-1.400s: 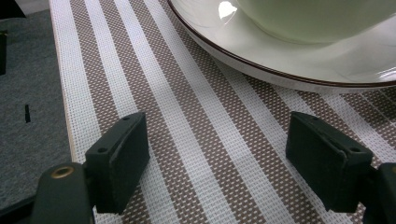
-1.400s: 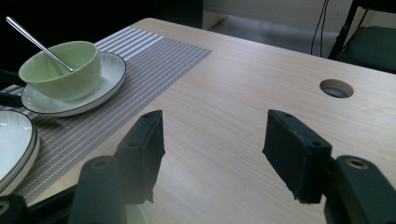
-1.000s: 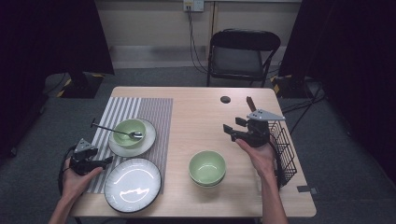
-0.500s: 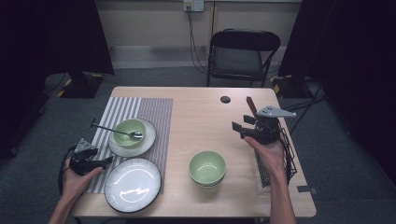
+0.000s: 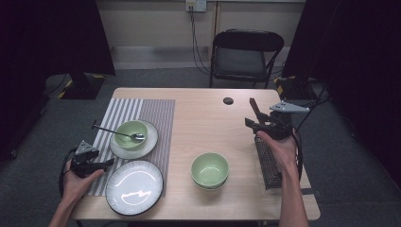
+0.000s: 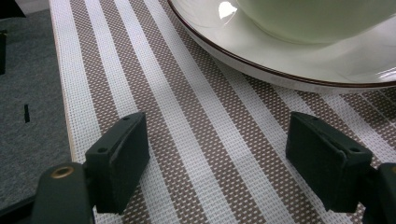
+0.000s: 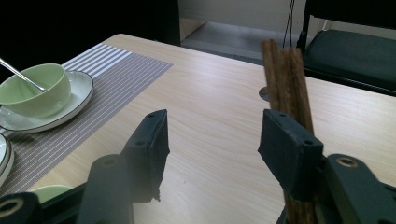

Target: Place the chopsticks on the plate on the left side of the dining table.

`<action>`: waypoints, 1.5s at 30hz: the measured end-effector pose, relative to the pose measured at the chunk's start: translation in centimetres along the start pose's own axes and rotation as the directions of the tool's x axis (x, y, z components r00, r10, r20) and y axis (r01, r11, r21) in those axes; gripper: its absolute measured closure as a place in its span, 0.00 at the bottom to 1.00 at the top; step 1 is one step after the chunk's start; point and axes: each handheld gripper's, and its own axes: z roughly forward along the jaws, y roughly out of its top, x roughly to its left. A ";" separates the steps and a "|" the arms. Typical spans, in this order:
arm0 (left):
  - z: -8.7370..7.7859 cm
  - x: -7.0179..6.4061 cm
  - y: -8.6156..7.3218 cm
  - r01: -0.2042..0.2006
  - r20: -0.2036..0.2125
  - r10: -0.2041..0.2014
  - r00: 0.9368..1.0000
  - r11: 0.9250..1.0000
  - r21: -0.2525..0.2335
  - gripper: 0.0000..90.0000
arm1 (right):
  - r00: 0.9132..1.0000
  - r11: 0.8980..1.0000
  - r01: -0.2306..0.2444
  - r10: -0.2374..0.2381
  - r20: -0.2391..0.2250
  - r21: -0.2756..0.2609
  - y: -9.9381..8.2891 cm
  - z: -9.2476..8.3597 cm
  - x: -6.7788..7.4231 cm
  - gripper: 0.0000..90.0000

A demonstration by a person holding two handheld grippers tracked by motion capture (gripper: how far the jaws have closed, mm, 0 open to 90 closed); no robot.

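High view: right hand-held gripper (image 5: 254, 118), jaws apart with nothing between them, has shifted right beside the brown sticks (image 5: 255, 108); left hand-held gripper (image 5: 105, 163) unmoved, wide.

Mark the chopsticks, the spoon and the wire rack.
chopsticks (image 7: 286, 79): right gripper view, mid-shaft of the brown sticks above the jaw.
spoon (image 5: 138, 137): high view, its head inside the green bowl.
wire rack (image 5: 268, 166): high view, the dark mesh below the hand.

Black two-jaw tool (image 5: 254, 119), grey triangular plate, black cable, bare forearms
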 end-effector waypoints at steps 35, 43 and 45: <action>0.0 0.0 0.0 0.000 0.000 0.000 1.000 1.000 0.000 0.23 | 0.999 0.999 -0.012 0.011 0.031 0.048 -0.4 1.3 -1.3 0.48; 0.0 0.0 0.0 0.001 0.001 -0.001 1.000 1.000 0.000 0.23 | 1.000 0.999 -0.019 0.019 0.000 0.032 -0.7 0.4 -1.1 0.54; 0.0 0.0 0.0 0.001 0.001 -0.001 1.000 1.000 0.000 0.23 | 1.000 0.999 -0.014 0.014 -0.002 0.036 -0.9 0.3 -1.1 0.57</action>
